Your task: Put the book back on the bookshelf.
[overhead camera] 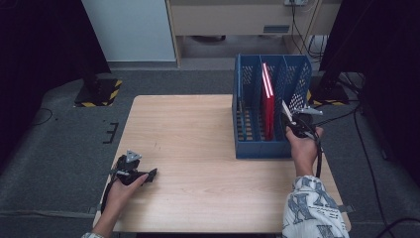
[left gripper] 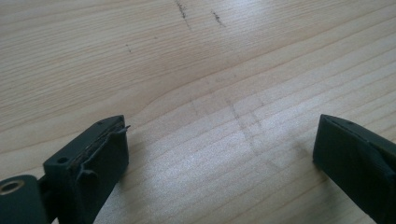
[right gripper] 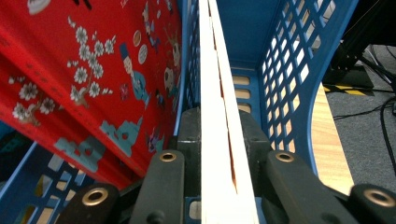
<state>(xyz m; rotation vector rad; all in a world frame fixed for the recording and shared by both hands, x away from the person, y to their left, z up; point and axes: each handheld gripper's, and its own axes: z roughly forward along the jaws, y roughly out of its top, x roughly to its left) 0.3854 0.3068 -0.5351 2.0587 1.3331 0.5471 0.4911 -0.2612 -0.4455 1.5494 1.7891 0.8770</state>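
Rack: blue file rack (overhead camera: 257, 148), three slots, on table (overhead camera: 198, 148).
Middle slot: red book (overhead camera: 268, 106) (flower pattern, no readable writing).
Right gripper (right gripper: 219, 154): clamped on pale book (right gripper: 217, 93), over right slot.
Left gripper (left gripper: 219, 149): jaws wide, empty.

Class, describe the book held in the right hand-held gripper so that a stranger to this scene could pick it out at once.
Find the blue file rack on the wooden table's right side. At its rightmost compartment, the right hand-held gripper is shut on a thin book seen edge-on. Unlike the red patterned book standing one compartment over, it shows a pale, cream edge.
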